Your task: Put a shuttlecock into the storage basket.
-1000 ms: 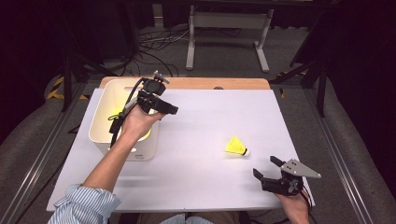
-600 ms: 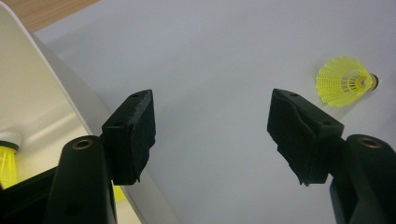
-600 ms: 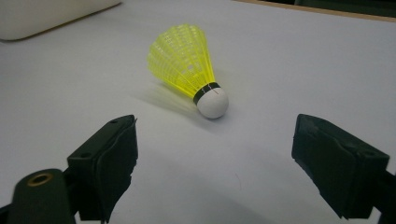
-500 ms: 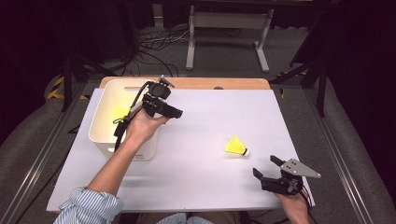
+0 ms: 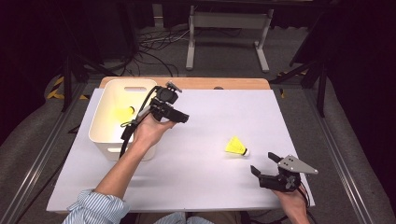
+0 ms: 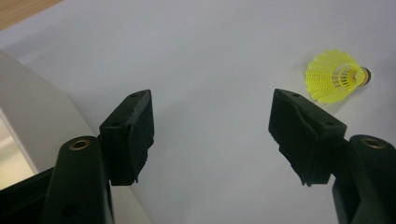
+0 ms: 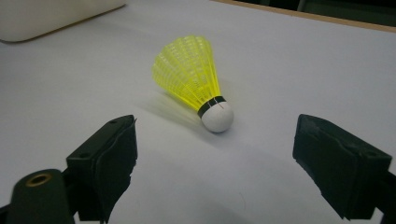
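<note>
the white surface [image 5: 196, 154] is smooth and bare, and that is the largest hazard: the yellow shuttlecock [image 5: 236, 146] lying on its side there looks very light, so a finger that lands early could skid or roll it off instead of trapping it. the white bin [image 5: 122, 116] at about 9 o'clock of the surface already has a second yellow shuttlecock [image 5: 125, 112] in it, and its near rim sits just beside the left gripper [image 5: 180, 116], so a low carry back could clip that wall. the left gripper hovers beside the bin with its fingers [image 6: 133, 133] spread wide and nothing between them, the shuttlecock well apart toward 4 o'clock from it. the right gripper [image 5: 262, 163] rests near the 5 o'clock corner, fingers [image 7: 105, 161] likewise released and empty, with the shuttlecock just ahead; both hands closing in at once could collide. squeezing the skirt too hard would likely crush its thin ribs. the shuttlecock itself has a flared, ribbed, neon-yellow plastic skirt, a black band, and a rounded white cork tip pointing toward the right gripper.
</note>
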